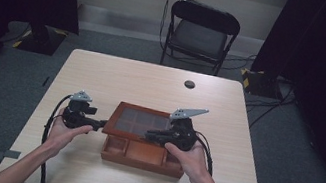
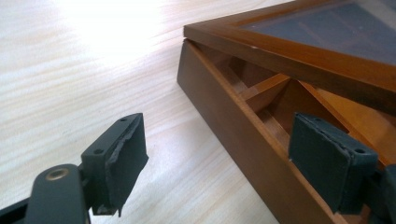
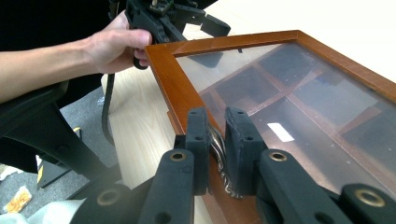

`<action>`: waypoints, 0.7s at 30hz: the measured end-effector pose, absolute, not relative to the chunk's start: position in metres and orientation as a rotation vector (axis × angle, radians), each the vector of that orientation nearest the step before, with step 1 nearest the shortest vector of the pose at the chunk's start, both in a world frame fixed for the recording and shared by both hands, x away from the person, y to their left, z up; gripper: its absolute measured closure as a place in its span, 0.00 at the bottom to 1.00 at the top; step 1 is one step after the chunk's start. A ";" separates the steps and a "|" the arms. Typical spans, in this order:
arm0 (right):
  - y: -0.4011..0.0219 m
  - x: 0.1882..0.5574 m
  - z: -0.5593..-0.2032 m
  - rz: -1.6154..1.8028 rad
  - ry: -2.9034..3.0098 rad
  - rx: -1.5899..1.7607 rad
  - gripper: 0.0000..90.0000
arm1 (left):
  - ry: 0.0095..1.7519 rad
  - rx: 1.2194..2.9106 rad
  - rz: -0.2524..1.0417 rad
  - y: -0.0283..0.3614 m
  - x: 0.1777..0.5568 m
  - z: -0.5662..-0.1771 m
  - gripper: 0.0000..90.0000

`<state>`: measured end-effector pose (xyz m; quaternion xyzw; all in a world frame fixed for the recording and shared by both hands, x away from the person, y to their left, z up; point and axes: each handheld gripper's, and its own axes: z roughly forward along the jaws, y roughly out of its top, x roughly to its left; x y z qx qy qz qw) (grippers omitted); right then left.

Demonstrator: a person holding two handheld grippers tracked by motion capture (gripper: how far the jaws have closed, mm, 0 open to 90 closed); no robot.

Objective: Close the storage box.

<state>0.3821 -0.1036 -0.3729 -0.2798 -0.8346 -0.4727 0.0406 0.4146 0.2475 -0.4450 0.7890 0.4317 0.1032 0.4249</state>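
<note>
The lid hides most of the box's compartments.

The pale wood-grain desk is showing a smooth, glare-catching finish. The reddish-brown wooden compartment box is looking polished, its glass-paned lid reflecting glossily. The twisted handle is appearing to be metal. The matt black claw pads are looking rubbery and frayed.

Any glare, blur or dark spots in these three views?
High view: evenly lit table, dark corners. Left gripper view: blown-out glare on the tabletop at the upper left, near pads soft. Right gripper view: reflections on the glass lid, overexposed at the top right, near jaws slightly blurred.
</note>
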 end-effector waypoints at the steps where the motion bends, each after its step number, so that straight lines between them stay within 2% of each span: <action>1: -0.104 0.381 -0.374 -1.444 -2.557 -0.858 0.90 | 1.082 1.969 0.261 0.248 0.415 -0.445 0.22; 21: -0.102 0.369 -0.398 -1.371 -2.606 -0.859 0.89 | 1.108 1.957 0.258 0.254 0.419 -0.444 0.22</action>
